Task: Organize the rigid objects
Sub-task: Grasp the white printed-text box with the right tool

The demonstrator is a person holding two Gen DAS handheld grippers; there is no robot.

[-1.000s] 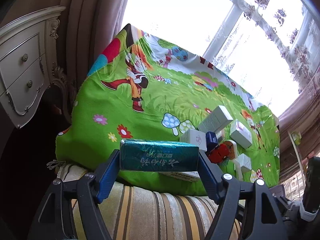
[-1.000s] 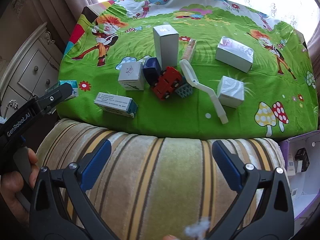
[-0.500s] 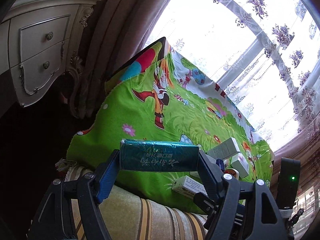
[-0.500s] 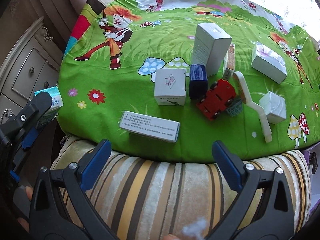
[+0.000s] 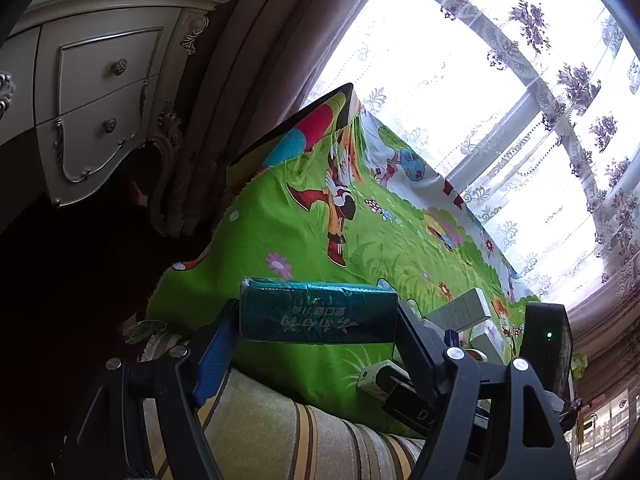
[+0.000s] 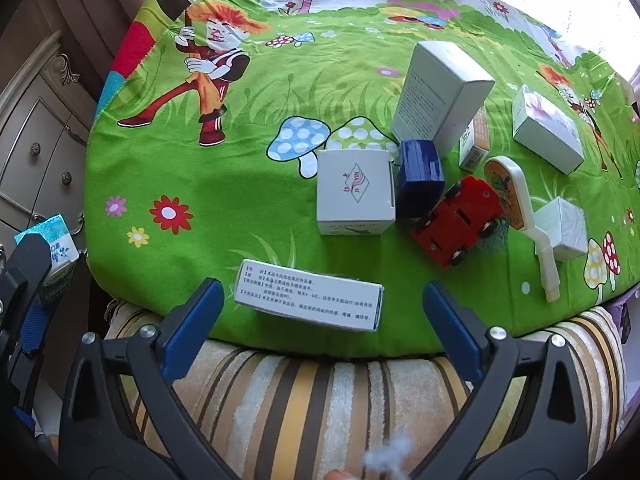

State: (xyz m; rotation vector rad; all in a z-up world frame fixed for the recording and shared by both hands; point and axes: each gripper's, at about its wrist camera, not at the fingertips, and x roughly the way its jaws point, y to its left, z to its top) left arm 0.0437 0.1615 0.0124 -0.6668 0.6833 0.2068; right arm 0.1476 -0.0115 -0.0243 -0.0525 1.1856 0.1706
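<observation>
My left gripper (image 5: 318, 314) is shut on a teal box (image 5: 318, 310), held off the left edge of the green cartoon cloth (image 5: 320, 240); the box end also shows in the right wrist view (image 6: 60, 252). My right gripper (image 6: 318, 308) is open, its jaws either side of a flat white medicine box (image 6: 310, 295) at the cloth's near edge. Behind it lie a white square box (image 6: 354, 192), a dark blue box (image 6: 420, 178), a red toy car (image 6: 458, 222), a tall white box (image 6: 440, 92) and an orange-faced white tool (image 6: 516, 208).
Further white boxes (image 6: 546, 128) (image 6: 564, 228) and a small orange-and-white box (image 6: 476, 148) lie at the right. The cloth (image 6: 200, 184) lies over a striped cushion (image 6: 320, 400). A cream drawer cabinet (image 5: 100, 92) and curtains (image 5: 248, 52) stand to the left.
My right gripper has moved forward and left toward the flat white medicine box. My left gripper has swung left and away from the cloth, still holding the teal box.
</observation>
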